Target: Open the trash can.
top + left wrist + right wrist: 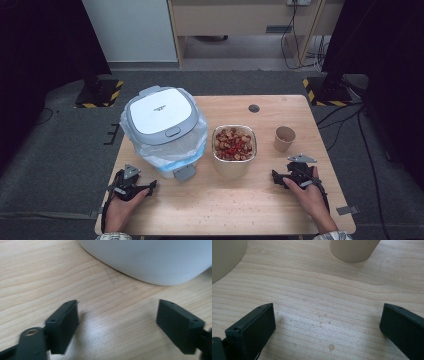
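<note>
Tongs first: our left gripper rests low on the wooden table with its jaws spread wide and nothing between them, and our right gripper sits the same way at the other side — jaws apart, bare wood in the gap. In the left gripper view the white curved wall of the lidded bin stands just ahead of the jaws, apart from them. In the right gripper view the base of the paper cup stands well ahead, and the edge of the foil container shows at the far left.

From above, the bin, lined with a clear bag and its lid down, stands at the left; the foil container, full of reddish-brown food scraps, sits just beside it at the middle; the cup stands near it on the right.

We judge the work barely begun — food is in its container, the lid is closed, nothing is grasped. Opening the bin and tipping the scraps in appear to be left.
</note>
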`<state>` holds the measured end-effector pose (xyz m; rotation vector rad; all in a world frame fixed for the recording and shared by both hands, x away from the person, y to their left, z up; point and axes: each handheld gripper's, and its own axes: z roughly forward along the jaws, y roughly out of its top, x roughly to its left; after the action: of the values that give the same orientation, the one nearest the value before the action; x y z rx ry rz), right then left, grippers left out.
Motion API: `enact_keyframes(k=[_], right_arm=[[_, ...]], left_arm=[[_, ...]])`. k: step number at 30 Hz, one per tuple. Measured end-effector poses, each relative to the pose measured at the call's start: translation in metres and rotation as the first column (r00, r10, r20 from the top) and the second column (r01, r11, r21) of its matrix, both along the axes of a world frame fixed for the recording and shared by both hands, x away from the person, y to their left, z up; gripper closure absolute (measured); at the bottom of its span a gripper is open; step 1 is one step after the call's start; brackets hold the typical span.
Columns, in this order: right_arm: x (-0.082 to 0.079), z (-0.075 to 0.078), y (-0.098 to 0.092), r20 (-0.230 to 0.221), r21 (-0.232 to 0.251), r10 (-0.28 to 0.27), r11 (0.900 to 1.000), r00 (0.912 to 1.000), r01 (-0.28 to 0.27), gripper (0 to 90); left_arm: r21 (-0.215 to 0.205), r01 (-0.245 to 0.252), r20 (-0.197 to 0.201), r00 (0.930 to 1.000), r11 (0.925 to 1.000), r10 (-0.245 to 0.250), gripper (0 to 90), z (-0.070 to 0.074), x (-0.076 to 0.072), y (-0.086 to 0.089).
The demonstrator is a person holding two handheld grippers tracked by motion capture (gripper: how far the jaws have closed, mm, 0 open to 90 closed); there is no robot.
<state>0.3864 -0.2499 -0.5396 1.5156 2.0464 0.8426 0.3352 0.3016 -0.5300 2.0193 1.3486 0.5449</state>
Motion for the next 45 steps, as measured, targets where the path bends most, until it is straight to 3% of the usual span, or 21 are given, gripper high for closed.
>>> enact_keyframes(k=[5,6,8,12,17,18,24,29,33,38,39,41,43,44,45], right_arm=[[0.0,0.0,0.0,0.001,0.0,0.004,1.0,1.0,-0.004,0.8],[0.0,0.0,0.0,-0.001,0.001,0.006,1.0,1.0,-0.006,0.8],[0.0,0.0,0.001,-0.001,0.001,0.01,1.0,0.9999,-0.01,0.8],[0.0,0.0,0.001,0.0,0.0,0.014,1.0,0.9999,-0.014,0.8],[0.0,0.0,0.001,-0.001,-0.001,0.024,1.0,0.9997,-0.024,0.8],[0.0,0.0,0.001,-0.001,0.0,0.027,1.0,0.9996,-0.027,0.7],[0.0,0.0,0.001,0.0,0.0,0.028,1.0,0.9996,-0.028,0.7],[0.0,0.0,0.001,0.0,-0.001,0.03,1.0,0.9996,-0.03,0.7],[0.0,0.0,0.001,0.0,0.001,0.028,1.0,0.9996,-0.028,0.7],[0.0,0.0,0.001,-0.001,0.001,0.031,1.0,0.9995,-0.031,0.7],[0.0,0.0,0.001,0.0,0.0,0.031,1.0,0.9995,-0.031,0.7],[0.0,0.0,0.001,0.0,0.0,0.031,1.0,0.9995,-0.031,0.7],[0.0,0.0,0.001,0.0,0.002,0.029,1.0,0.9996,-0.029,0.7],[0.0,0.0,0.001,0.001,0.001,0.03,1.0,0.9996,-0.03,0.8],[0.0,0.0,0.001,0.0,0.0,0.031,1.0,0.9995,-0.031,0.7]], left_arm=[[0.026,0.034,-0.009,0.9994,0.9991,-0.034,29.2,0.005,-0.007,-0.005],[0.053,0.043,0.009,0.999,0.9977,-0.044,31.8,0.01,-0.014,-0.008],[0.049,0.044,0.032,0.9985,0.9979,-0.045,35.1,0.016,-0.021,-0.01],[0.054,0.061,0.076,0.995,0.9967,-0.065,50.7,0.027,-0.035,-0.015],[0.078,0.081,0.119,0.9888,0.9937,-0.09,69.3,0.037,-0.042,-0.025],[0.043,0.1,0.132,0.9857,0.994,-0.105,73.8,0.041,-0.045,-0.03],[0.045,0.161,0.174,0.9705,0.9858,-0.167,85.2,0.048,-0.052,-0.053],[0.04,0.212,0.2,0.9559,0.9765,-0.215,89.6,0.049,-0.049,-0.075],[0.063,0.239,0.225,0.9426,0.9691,-0.247,89.8,0.048,-0.044,-0.088],[0.088,0.267,0.23,0.9319,0.9595,-0.281,89.9,0.043,-0.033,-0.1],[0.088,0.267,0.23,0.9319,0.9595,-0.281,89.8,0.043,-0.033,-0.1],[0.13,0.278,0.215,0.9292,0.9517,-0.301,89.8,0.037,-0.025,-0.11],[0.096,0.261,0.195,0.9412,0.9604,-0.276,89.9,0.031,-0.02,-0.115],[0.095,0.255,0.197,0.9428,0.9624,-0.269,89.8,0.03,-0.018,-0.116],[0.151,0.285,0.208,0.9272,0.9466,-0.312,89.9,0.031,-0.012,-0.113]])
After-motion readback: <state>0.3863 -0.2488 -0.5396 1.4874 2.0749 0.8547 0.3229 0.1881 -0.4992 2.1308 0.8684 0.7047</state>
